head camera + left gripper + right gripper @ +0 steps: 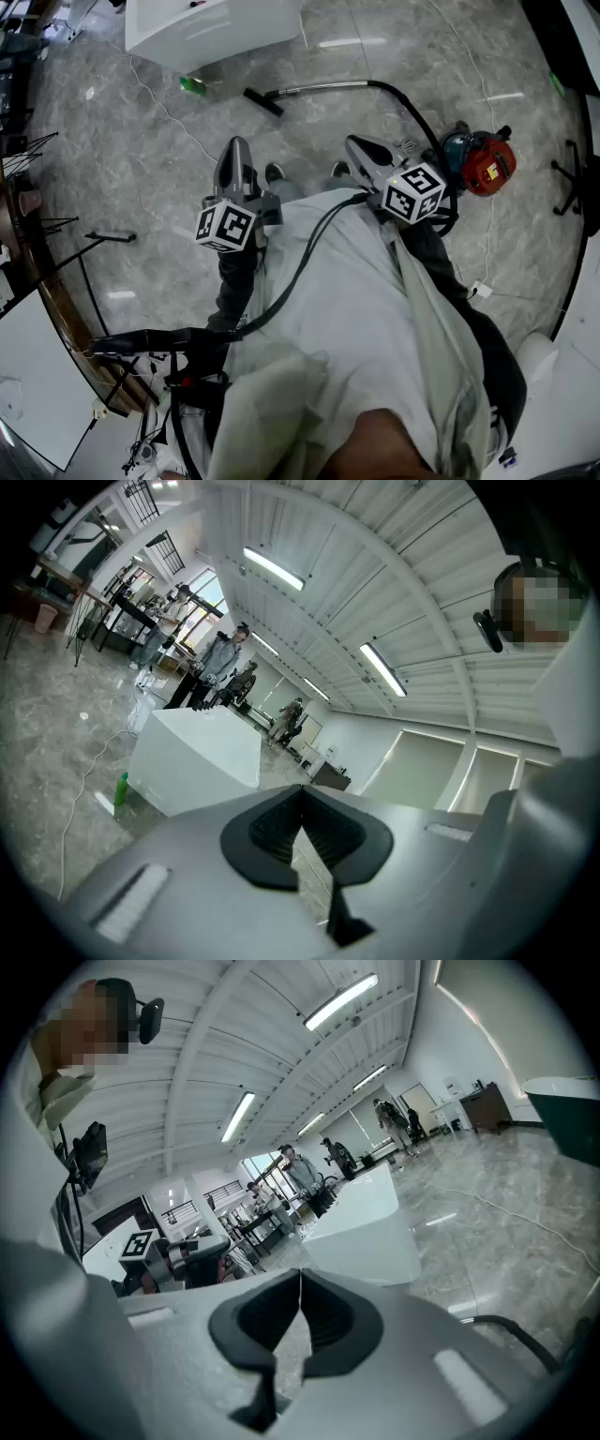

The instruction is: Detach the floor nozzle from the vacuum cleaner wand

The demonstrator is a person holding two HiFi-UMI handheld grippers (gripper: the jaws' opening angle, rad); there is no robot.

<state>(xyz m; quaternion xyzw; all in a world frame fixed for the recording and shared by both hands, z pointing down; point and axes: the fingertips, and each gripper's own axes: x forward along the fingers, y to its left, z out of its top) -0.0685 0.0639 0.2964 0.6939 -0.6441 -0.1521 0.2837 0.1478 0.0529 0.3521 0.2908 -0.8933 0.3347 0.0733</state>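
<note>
Marble floor (169, 178) bears the wand (323, 88); left tool (302, 794), right tool (300, 1279) closed.

Pale grey-green garment (366, 319) worn over dark sleeves (234, 281), crossed by a black cable (300, 267). Grey left gripper (236, 142) and right gripper (352, 141) are fitted with black-and-white marker cubes (225, 226) and black ribbed pads (272, 836).

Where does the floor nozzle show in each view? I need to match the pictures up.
Head view: the floor nozzle lies on the floor at upper centre, at the left end of the wand, just below the white counter.
Left gripper view: not in it; the white counter stands left of centre.
Right gripper view: not in it; the white counter sits near centre.
Shared landmark: the white counter.
</note>
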